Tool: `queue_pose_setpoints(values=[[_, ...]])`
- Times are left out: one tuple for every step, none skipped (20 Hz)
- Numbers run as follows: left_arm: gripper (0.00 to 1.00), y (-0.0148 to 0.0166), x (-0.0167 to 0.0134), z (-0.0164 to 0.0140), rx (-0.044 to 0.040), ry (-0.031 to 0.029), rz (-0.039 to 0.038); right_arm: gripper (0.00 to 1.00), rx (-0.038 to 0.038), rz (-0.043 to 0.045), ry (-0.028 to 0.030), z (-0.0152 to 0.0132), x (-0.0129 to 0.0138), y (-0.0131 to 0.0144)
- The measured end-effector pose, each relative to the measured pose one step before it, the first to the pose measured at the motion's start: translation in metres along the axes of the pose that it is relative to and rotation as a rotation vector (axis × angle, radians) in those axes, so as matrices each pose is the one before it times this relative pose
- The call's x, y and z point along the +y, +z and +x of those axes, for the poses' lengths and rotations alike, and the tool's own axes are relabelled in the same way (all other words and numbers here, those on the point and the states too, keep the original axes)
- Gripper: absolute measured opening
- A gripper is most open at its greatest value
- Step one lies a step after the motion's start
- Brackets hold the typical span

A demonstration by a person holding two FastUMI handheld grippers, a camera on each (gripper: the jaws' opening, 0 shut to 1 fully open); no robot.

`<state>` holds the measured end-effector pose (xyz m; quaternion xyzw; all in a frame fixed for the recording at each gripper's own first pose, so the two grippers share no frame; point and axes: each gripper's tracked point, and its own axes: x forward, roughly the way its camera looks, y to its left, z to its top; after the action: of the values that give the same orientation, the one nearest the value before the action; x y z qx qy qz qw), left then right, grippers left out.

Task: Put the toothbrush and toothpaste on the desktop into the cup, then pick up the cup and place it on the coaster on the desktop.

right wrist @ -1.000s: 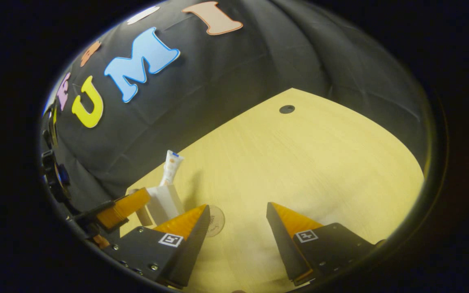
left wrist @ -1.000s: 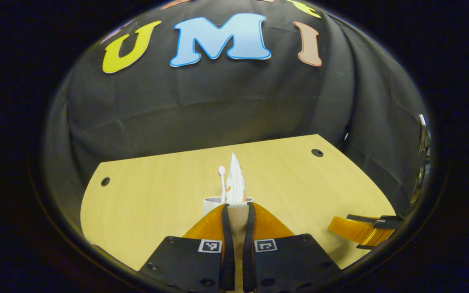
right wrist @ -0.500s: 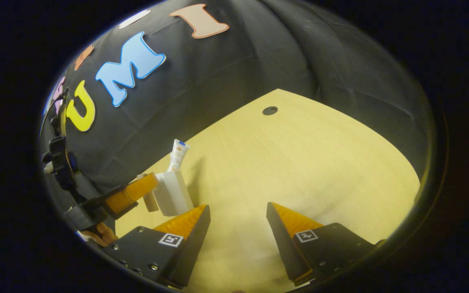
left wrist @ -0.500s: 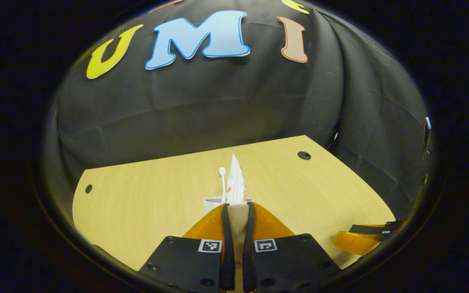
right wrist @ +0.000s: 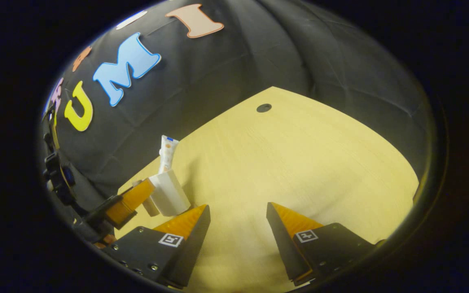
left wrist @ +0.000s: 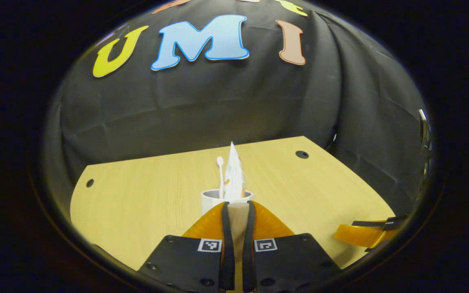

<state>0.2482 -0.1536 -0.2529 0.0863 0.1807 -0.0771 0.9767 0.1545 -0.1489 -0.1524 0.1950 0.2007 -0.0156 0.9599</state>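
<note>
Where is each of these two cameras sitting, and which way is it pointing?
Left gripper view: rides the left gripper, facing the booth wall across the desk; its fingers clamp the handle of the cup.
Right gripper view: rides the right gripper, tilted down at the desk, fingers wide apart.
Both views show the cup with the toothpaste, and each shows the other gripper.
</note>
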Motion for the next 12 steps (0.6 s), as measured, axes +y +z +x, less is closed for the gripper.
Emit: queue_pose_setpoints(values=[[0.14,-0.00593,-0.00096,-0.00493,0.00452,0.00090,-0.00072,0.84,0.00196,-0.00168,0.00672,-0.00081,0.00339,-0.00089],[0.14,-0.00546,-0.00102,-0.00345,0.00607,0.00093,0.00058,0.84,0.00123,-0.00215,0.00663,-0.00326,0.00426,-0.00146],[0.14,-0.00606,-0.00097,-0.00315,0.00784,0.00223,-0.00321,0.84,0.00077,-0.00312,0.00642,-0.00150,0.00302,-0.00035],[0.14,-0.00601,0.00037,-0.00400,0.00785,0.00157,-0.00716,0.84,-0.00002,-0.00467,0.00546,-0.00137,0.00190,-0.00120],[0.14,-0.00528,0.00000,-0.00363,0.00738,0.00080,-0.00813,0.84,0.00057,-0.00481,0.00466,-0.00132,0.00215,-0.00080],[0.14,-0.00637,0.00102,-0.00380,0.00991,0.00150,-0.00678,0.85,-0.00037,-0.00327,0.00394,-0.00176,0.00156,-0.00096],[0.14,-0.00464,0.00059,-0.00066,0.00786,0.00081,-0.00218,0.85,-0.00172,-0.00196,0.00336,-0.00123,0.00175,0.00072],[0.14,-0.00485,0.00089,-0.00240,0.00779,0.00158,0.00246,0.85,-0.00113,-0.00142,0.00298,-0.00200,0.00144,-0.00097],[0.15,-0.00540,-0.00111,-0.00262,0.00759,0.00276,0.00460,0.85,-0.00138,-0.00186,0.00411,-0.00144,0.00182,-0.00038],[0.15,-0.00644,0.00000,-0.00173,0.00719,0.00397,0.00076,0.84,-0.00141,-0.00315,0.00241,-0.00224,0.00054,-0.00073],[0.15,-0.00512,-0.00022,-0.00122,0.00474,0.00366,-0.00231,0.85,-0.00008,-0.00270,0.00365,-0.00167,0.00119,-0.00054],[0.14,-0.00569,0.00025,-0.00115,0.00961,0.00293,-0.00217,0.85,0.00105,-0.00249,0.00307,-0.00212,0.00054,-0.00098]])
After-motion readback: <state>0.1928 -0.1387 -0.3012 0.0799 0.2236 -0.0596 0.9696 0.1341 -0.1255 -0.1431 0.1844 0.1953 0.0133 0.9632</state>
